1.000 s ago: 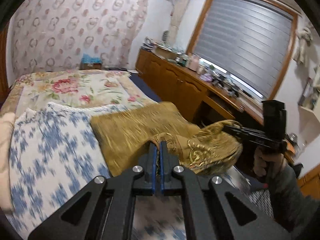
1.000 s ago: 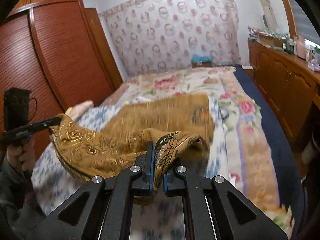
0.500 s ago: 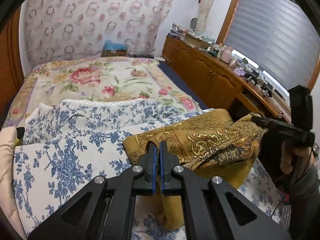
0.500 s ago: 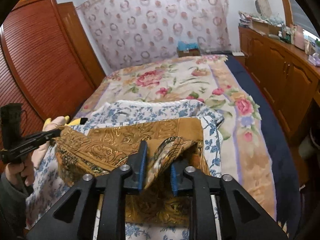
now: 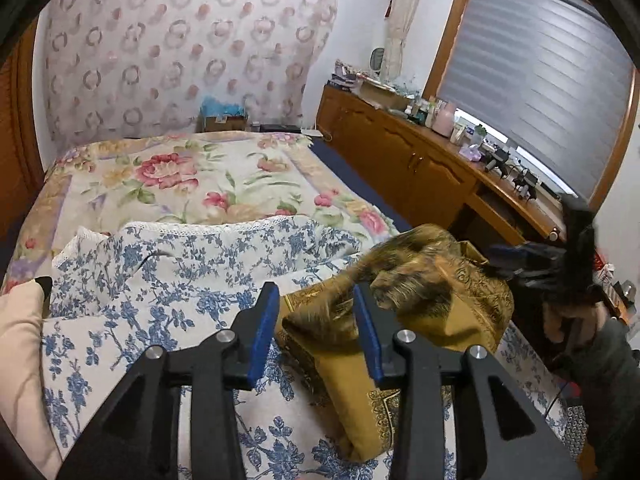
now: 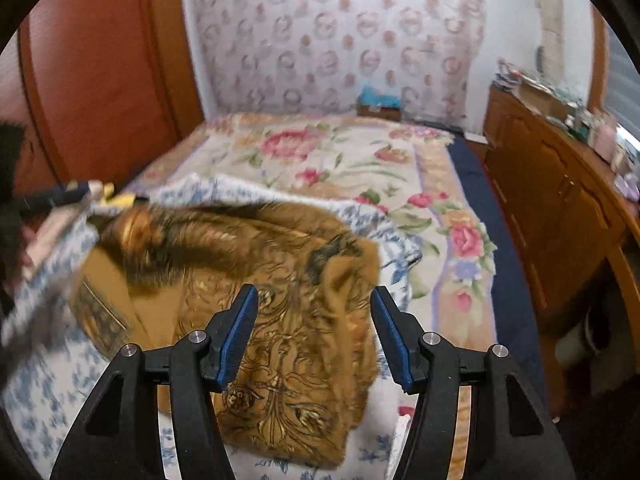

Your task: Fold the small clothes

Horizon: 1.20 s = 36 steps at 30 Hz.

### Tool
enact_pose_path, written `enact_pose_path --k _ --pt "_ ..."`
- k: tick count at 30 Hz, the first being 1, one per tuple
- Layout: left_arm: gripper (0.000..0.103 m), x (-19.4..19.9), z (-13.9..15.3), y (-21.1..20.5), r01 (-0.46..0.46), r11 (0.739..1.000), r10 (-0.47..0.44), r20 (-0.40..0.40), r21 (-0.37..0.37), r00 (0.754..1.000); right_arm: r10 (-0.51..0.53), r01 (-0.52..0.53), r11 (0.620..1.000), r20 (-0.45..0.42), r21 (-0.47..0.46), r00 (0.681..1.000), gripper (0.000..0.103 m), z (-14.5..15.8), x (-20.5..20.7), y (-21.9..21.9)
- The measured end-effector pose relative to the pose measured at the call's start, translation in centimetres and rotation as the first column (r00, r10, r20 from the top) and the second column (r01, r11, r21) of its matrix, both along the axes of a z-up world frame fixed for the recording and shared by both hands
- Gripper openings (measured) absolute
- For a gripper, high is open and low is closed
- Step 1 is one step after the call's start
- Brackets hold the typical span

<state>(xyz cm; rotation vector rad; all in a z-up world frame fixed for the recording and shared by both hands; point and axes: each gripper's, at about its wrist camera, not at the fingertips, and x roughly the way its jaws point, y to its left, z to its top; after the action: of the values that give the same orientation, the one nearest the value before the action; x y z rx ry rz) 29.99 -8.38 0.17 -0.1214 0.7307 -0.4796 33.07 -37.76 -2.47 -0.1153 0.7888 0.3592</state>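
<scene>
Bed (image 5: 120,184): gold cloth (image 5: 420,312) btwn opening fingers (image 5: 264,320), unpinched.

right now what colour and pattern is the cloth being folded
Mustard gold cloth with dark ornate scrollwork, clearest in the right wrist view.

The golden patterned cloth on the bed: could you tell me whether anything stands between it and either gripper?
Nothing visible does. The golden patterned cloth lies folded on the blue floral sheet, directly ahead of the left gripper and right gripper. Both jaws are opening, with cloth between them, unpinched.
</scene>
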Motion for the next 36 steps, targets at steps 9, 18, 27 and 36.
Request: enact_pose_path --k 9,18,27,36 --pt "0.046 0.5 -3.0 -1.3 0.056 0.995 -0.05 -0.083 0.077 0.995 0.036 -0.036 0.998 0.0 -0.053 0.999 0.003 -2.7 2.7 0.7" --pt "0.047 2.8 -5.1 -1.9 0.039 0.991 -0.022 -0.127 0.13 0.992 -0.191 0.191 0.981 0.029 0.012 0.981 0.001 -2.6 3.1 -2.3" --pt "0.047 5.1 -7.3 -2.0 0.043 0.992 -0.019 -0.194 0.122 0.981 -0.133 0.133 0.991 -0.027 0.007 0.991 0.058 -3.0 2.7 -1.8" --pt "0.047 6.5 -8.1 -2.4 0.038 0.997 -0.021 -0.213 0.074 0.977 -0.103 0.123 0.986 -0.172 0.112 0.98 0.065 -6.1 4.4 -2.5"
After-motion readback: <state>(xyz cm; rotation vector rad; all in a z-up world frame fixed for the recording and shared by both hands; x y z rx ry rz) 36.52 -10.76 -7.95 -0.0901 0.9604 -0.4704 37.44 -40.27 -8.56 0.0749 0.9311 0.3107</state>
